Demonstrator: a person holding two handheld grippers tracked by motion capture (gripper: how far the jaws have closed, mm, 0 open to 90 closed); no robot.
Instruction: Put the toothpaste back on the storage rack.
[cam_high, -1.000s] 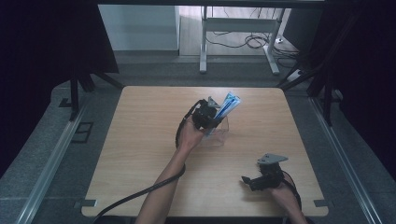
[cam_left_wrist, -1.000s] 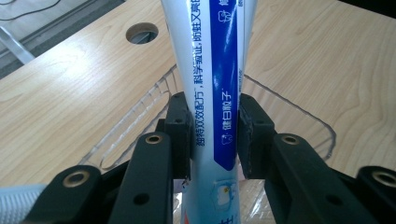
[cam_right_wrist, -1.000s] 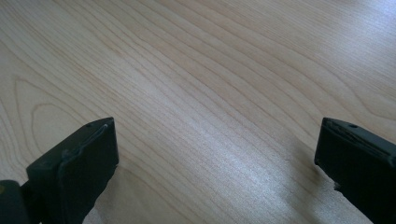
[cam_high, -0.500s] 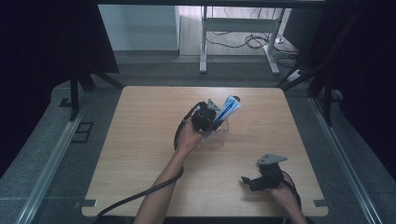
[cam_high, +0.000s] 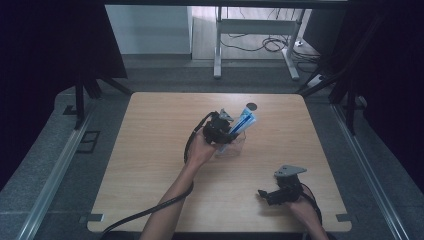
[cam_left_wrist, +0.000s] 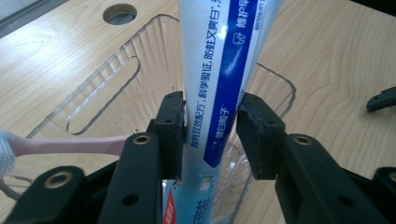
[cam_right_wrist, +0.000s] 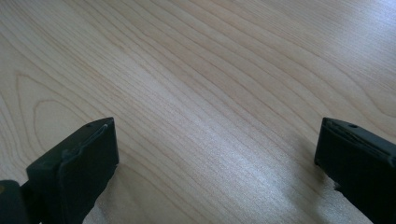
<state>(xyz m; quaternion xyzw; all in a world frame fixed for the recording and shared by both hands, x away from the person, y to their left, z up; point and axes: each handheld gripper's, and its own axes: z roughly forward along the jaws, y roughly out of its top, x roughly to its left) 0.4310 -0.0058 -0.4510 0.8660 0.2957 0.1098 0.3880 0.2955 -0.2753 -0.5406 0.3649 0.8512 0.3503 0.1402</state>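
Note:
A white and blue toothpaste tube (cam_high: 244, 121) (cam_left_wrist: 219, 70) stands leaning in a clear plastic container (cam_high: 237, 148) (cam_left_wrist: 93, 88) at the middle of the wooden table. My left gripper (cam_high: 228, 132) (cam_left_wrist: 210, 112) straddles the tube low down. Its jaws have just been opening: the left pad (cam_left_wrist: 173, 126) lies against the tube, and a thin gap shows at the right pad (cam_left_wrist: 254, 130). A pink toothbrush (cam_left_wrist: 70, 145) lies across the container beside the left jaw. My right gripper (cam_high: 263, 194) (cam_right_wrist: 217, 135) rests open near the front right of the table, nothing between its fingers.
A round cable hole (cam_high: 251, 106) (cam_left_wrist: 119, 13) sits in the table just behind the container. The left gripper's cable (cam_high: 150, 212) trails off the front edge. Bare wood (cam_high: 150, 150) surrounds the container on all sides.
The tube has sunk lower into the container and its top sits nearer the left gripper. The left hand has shifted slightly. The right gripper has stayed where it was.

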